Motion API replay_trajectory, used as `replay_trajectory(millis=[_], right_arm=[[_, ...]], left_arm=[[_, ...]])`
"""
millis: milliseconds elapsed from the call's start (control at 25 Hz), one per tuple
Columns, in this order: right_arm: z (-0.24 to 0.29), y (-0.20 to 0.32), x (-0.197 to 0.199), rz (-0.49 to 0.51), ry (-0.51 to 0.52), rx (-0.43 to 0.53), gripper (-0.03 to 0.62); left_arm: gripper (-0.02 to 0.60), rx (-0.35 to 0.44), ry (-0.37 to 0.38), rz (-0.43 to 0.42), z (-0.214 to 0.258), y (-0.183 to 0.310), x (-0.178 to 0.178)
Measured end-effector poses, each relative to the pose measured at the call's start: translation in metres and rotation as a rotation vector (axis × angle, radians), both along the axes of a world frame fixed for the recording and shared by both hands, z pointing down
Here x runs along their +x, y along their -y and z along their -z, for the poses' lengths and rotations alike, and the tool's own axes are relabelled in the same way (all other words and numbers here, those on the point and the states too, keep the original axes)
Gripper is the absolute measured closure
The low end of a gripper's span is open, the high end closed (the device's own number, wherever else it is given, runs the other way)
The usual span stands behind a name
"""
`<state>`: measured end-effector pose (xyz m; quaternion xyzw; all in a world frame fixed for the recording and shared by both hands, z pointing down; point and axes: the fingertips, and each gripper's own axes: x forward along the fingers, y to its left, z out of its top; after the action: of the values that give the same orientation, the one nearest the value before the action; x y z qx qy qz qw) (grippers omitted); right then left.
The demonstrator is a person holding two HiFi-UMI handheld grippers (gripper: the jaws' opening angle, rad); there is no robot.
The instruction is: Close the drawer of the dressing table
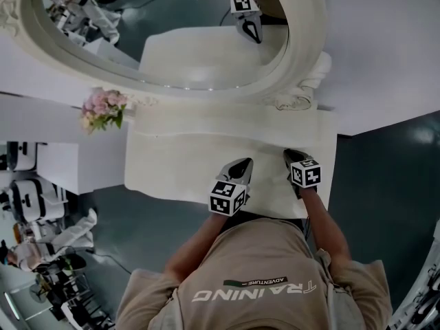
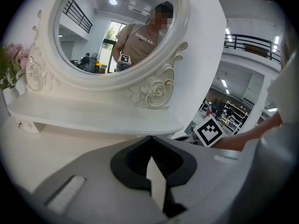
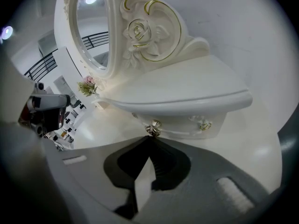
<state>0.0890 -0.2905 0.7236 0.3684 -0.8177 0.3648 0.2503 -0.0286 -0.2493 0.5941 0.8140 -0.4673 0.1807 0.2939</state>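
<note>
The white dressing table [image 1: 179, 160] carries an oval mirror [image 1: 206, 53] and a raised shelf [image 3: 187, 90] at the back. Under that shelf is a small drawer front [image 3: 182, 126] with a gold knob [image 3: 153, 127]; it sits tucked in beneath the shelf's lip. My right gripper [image 3: 149, 138] is shut, and its tips are right at the knob, with nothing held between them. In the head view it [image 1: 289, 154] points at the back right of the tabletop. My left gripper [image 1: 245, 163] hovers beside it over the tabletop. It [image 2: 149, 138] is shut and empty.
A pot of pink flowers [image 1: 103, 108] stands at the table's left end. The right gripper's marker cube [image 2: 209, 130] shows just right of my left jaws. The person's torso [image 1: 254, 280] is close against the table's front edge. Grey floor [image 1: 385, 177] lies to the right.
</note>
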Motion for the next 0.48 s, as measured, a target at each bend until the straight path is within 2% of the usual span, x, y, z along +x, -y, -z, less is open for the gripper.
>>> replay_trajectory(millis=[480], right_arm=[[0.006, -0.009, -0.001, 0.002, -0.062, 0.059, 0.592]], left_arm=[[0.563, 0.046, -0.018, -0.009, 0.011, -0.007, -0.012]])
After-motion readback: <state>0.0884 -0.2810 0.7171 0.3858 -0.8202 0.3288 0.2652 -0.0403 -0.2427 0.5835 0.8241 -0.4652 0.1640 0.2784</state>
